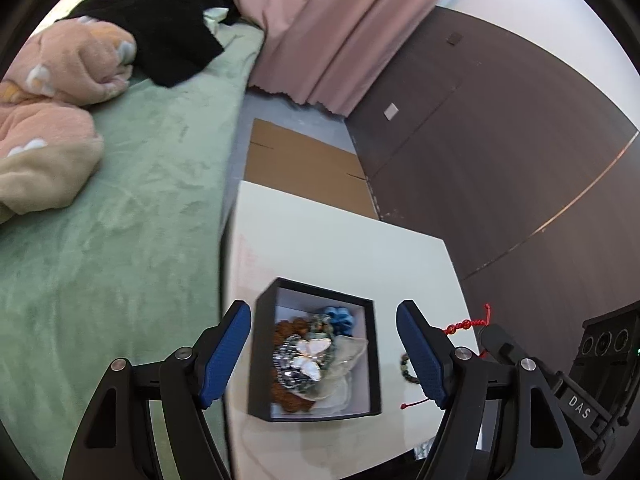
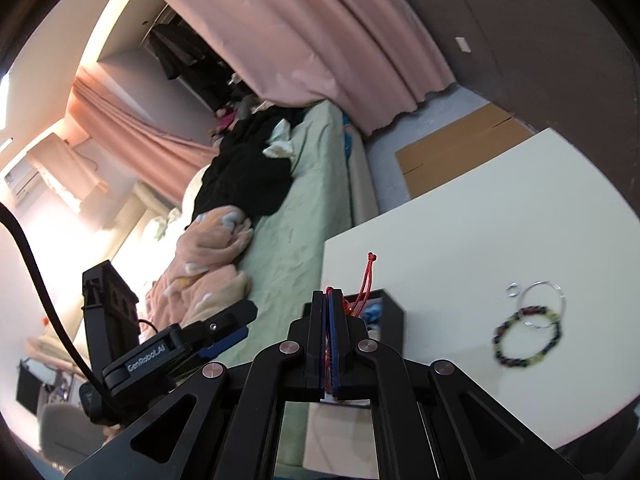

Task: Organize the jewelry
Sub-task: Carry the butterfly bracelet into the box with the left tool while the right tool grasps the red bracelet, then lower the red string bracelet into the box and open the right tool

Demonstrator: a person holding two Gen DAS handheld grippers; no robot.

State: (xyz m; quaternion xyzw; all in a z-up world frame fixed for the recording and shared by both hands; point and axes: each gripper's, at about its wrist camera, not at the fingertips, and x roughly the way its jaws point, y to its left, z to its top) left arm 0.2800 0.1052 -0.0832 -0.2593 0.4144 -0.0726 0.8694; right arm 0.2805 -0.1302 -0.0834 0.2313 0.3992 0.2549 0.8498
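A black box [image 1: 312, 292] with a pale lining sits on the white table [image 1: 340, 236]. It holds a butterfly piece [image 1: 310, 358], a blue flower piece [image 1: 340, 318] and brown beads. My left gripper [image 1: 324, 356] is open; its blue pads stand either side of the box and touch nothing. My right gripper [image 2: 332, 320] is shut on a red cord bracelet [image 2: 366, 284]; its beads [image 1: 464, 325] hang right of the box. A dark beaded bracelet [image 2: 528, 336], a silver hoop [image 2: 542, 304] and a small ring [image 2: 512, 290] lie on the table to the right.
A bed with a green cover [image 1: 120, 240], pink blankets [image 1: 60, 80] and black clothes [image 1: 168, 32] borders the table's left edge. Flat cardboard [image 1: 300, 160] lies on the floor beyond the table. Pink curtains [image 1: 320, 32] and a dark wall panel [image 1: 480, 140] stand behind.
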